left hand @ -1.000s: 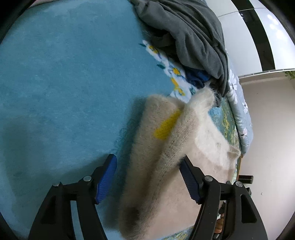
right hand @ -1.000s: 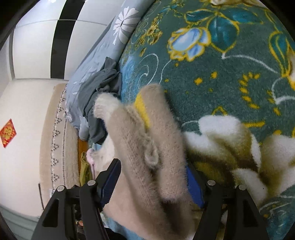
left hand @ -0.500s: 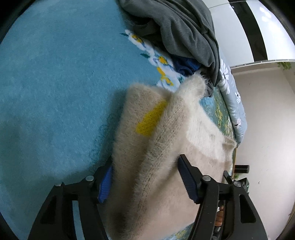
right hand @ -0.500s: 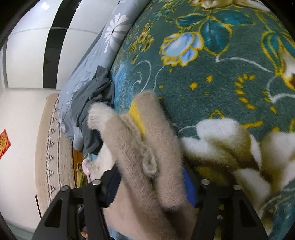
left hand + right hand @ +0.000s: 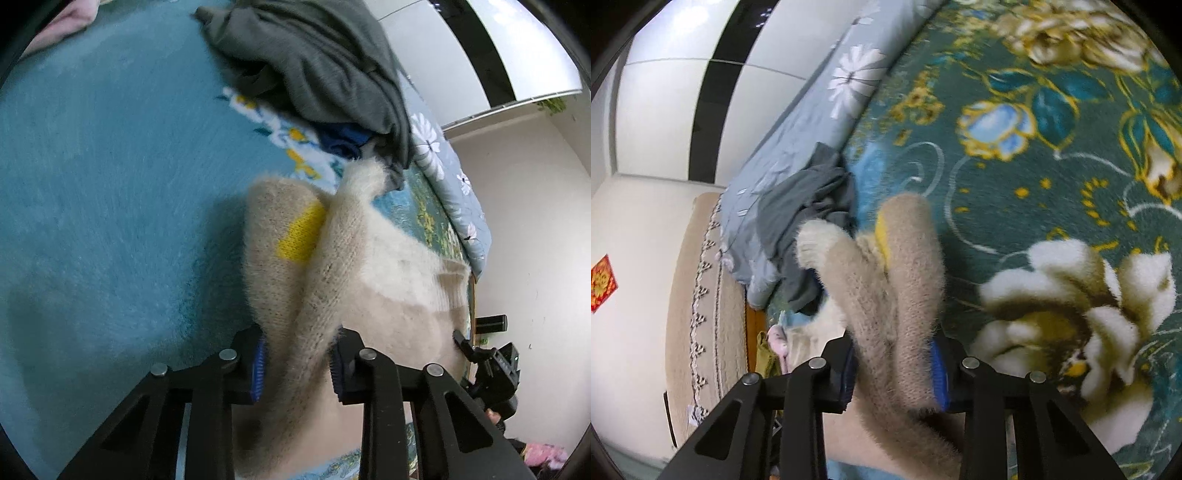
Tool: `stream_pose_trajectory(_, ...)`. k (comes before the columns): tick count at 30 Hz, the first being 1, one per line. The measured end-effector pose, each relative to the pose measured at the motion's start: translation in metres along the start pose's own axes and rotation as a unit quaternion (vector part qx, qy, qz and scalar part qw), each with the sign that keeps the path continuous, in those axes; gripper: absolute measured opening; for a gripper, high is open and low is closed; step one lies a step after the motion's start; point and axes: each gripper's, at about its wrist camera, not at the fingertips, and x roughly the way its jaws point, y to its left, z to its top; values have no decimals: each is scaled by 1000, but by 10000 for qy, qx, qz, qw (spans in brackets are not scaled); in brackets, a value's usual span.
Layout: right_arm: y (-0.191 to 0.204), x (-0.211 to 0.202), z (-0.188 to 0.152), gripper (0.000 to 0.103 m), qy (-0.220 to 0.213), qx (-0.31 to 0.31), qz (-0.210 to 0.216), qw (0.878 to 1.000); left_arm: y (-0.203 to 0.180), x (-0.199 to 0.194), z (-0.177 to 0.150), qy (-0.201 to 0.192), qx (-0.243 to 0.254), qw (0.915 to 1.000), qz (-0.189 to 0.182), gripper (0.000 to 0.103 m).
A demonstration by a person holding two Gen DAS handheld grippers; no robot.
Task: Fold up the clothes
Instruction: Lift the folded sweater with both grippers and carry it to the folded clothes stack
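Observation:
A fuzzy beige sweater with a yellow patch lies folded on a plush teal blanket. My left gripper is shut on a thick folded edge of the sweater, blue pads pressing it from both sides. In the right wrist view the same sweater bulges up between the fingers, and my right gripper is shut on another edge of it. The sweater's lower part is hidden behind both grippers.
A heap of dark grey clothes lies past the sweater, with a blue garment under it. The heap shows in the right wrist view beside a grey-blue flowered quilt. A floral green blanket covers the bed on the right.
Both grippers have closed from open onto the sweater's folded edges. The sweater has bunched up between the fingers.

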Motion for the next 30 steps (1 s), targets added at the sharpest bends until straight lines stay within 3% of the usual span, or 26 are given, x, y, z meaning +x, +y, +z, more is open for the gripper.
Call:
stream_pose_trajectory(11, 67, -16, -17, 34, 87, -606, 91, 9981, -5, -50, -4, -545, 145, 9976, -396, 26)
stream_pose_trajectory(17, 122, -15, -28, 34, 157, -1068, 327, 9936, -7, -99, -5, -1067, 199, 9923, -598, 25)
stream_pose_trajectory(23, 188, 13, -42, 34, 346, -1378, 823, 9864, -7, -169, 16, -1590, 521, 9845, -527, 25)
stream_pose_trajectory(30, 274, 82, -72, 34, 839, -1715, 1359, 9721, 21, -261, 43, -2296, 669, 9704, -340, 25)
